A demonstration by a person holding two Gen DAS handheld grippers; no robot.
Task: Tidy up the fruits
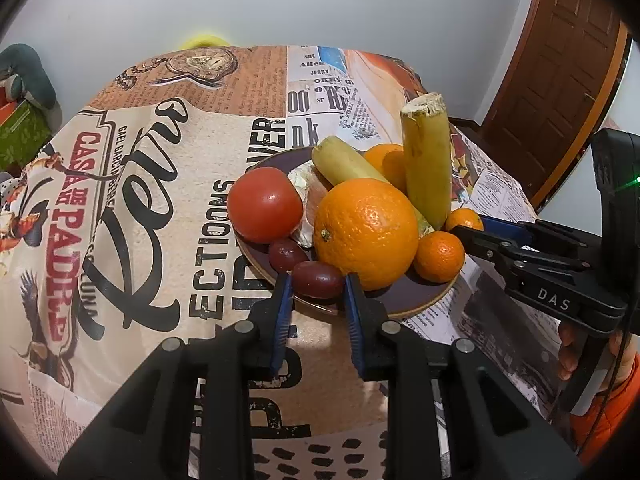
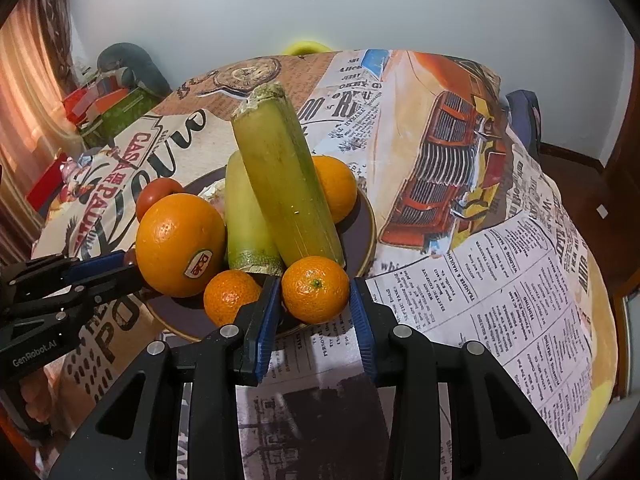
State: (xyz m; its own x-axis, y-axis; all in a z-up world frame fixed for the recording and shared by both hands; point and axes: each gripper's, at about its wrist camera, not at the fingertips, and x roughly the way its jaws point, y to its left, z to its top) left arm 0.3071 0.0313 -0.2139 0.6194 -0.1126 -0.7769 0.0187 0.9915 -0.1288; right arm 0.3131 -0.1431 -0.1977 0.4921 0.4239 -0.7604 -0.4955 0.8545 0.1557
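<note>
A dark plate [image 1: 416, 298] holds a heap of fruit: a big orange [image 1: 366, 234], a tomato [image 1: 265, 204], two sugarcane pieces [image 1: 426, 160], small mandarins [image 1: 439, 256] and two red grapes. My left gripper [image 1: 316, 286] is open, its blue pads on either side of the front grape [image 1: 318, 279]. My right gripper [image 2: 314, 294] is open around a mandarin [image 2: 315, 289] at the plate's near edge [image 2: 366, 236]. Neither fruit looks squeezed. The big orange [image 2: 180, 244] carries a sticker.
The table wears a printed newspaper-style cloth [image 1: 160, 200]. A wooden door [image 1: 560, 80] stands at the right. Boxes and a dark cushion [image 2: 128, 68] lie beyond the table's left side. A yellow object [image 2: 306, 46] peeks over the far edge.
</note>
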